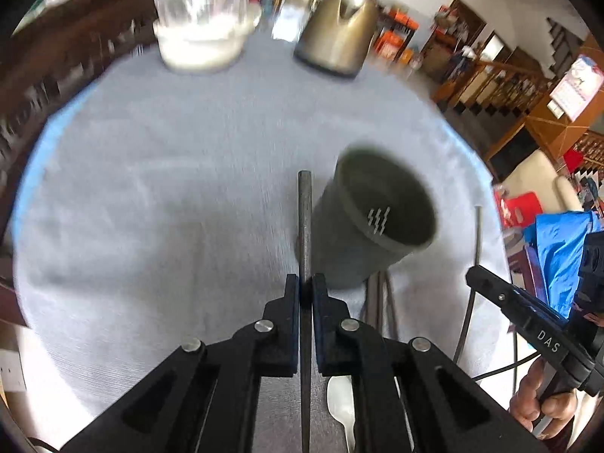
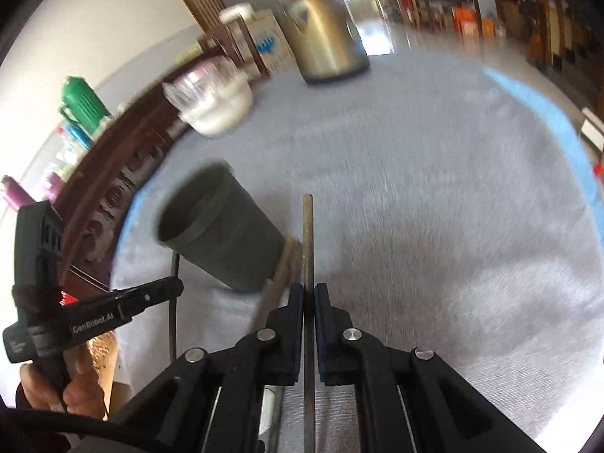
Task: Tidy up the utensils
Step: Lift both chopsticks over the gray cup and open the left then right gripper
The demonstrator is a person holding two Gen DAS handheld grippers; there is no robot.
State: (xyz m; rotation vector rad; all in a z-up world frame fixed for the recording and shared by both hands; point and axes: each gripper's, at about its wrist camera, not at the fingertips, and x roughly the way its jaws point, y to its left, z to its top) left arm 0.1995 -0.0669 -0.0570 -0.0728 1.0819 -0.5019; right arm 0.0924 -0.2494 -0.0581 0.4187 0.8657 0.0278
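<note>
Left gripper (image 1: 305, 283) jaws pinched almost fully together on a dark chopstick (image 1: 304, 219), which runs straight forward between the pads and sticks out well past the tips. Right gripper (image 2: 309, 290) is the same: near-closed jaws clamp a second chopstick (image 2: 307, 234) pointing ahead. Both sticks are held up off the cloth.

Grey tablecloth (image 1: 170, 188) covers the round table, with a blue edge showing. Metal kettle (image 1: 339, 26) stands at the far side. White bowl (image 1: 200, 45) with a clear glass bowl (image 1: 196, 0) stacked in it sits left of the kettle, well apart from the grippers. Grey cup (image 1: 370, 219) stands mid-table between the two grippers, mouth open and nothing visible inside; whether it tilts, cannot tell due to blur and lens warp. Loose chopsticks (image 2: 283, 264) lie on the cloth, tips touching or just beside the cup's base. Metal spoon (image 1: 341, 404) lies near the table edge, partly hidden under the left gripper's frame.
</note>
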